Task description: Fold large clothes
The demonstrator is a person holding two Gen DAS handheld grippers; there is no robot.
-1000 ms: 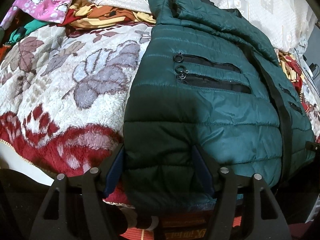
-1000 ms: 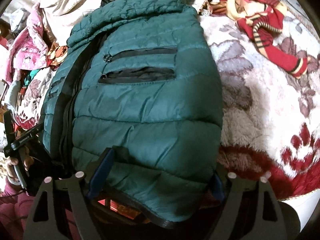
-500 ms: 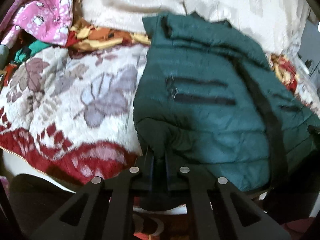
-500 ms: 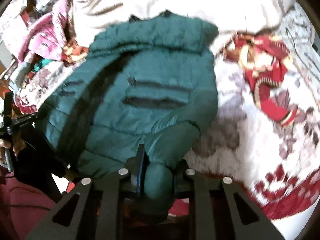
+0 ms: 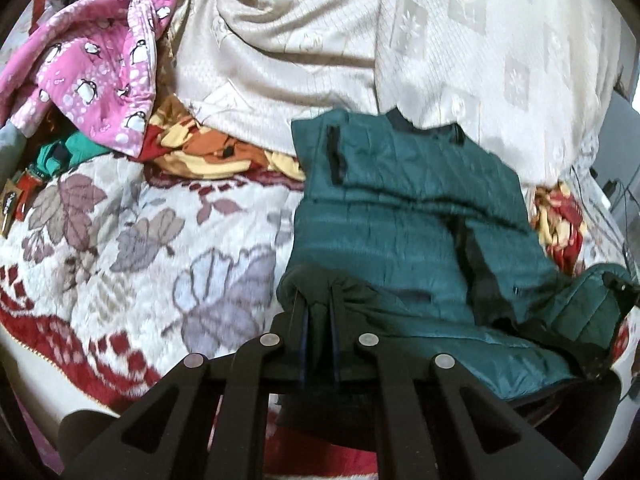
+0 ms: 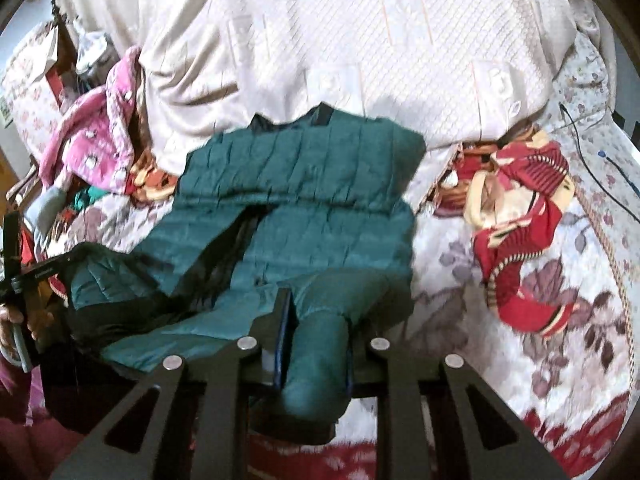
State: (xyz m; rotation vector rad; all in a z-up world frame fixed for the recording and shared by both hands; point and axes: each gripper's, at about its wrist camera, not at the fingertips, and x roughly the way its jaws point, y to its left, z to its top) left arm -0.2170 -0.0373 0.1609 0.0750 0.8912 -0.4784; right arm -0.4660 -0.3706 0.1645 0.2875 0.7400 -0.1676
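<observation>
One green quilted jacket [image 5: 400,216], one pink penguin-print garment [image 5: 92,68], two grippers (each clamped on the jacket's hem).

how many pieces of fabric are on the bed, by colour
green jacket: 1
pink penguin garment: 1
cream bedspread: 1
floral blanket: 1
red striped garment: 1
orange and yellow cloth: 1
total: 6

Both jaws have just been closing: the left hand-held gripper [image 5: 318,312] and right hand-held gripper [image 6: 316,336] now pinch the green jacket's [image 5: 400,216] near hem; hem lifted off the bed, bunched.
</observation>
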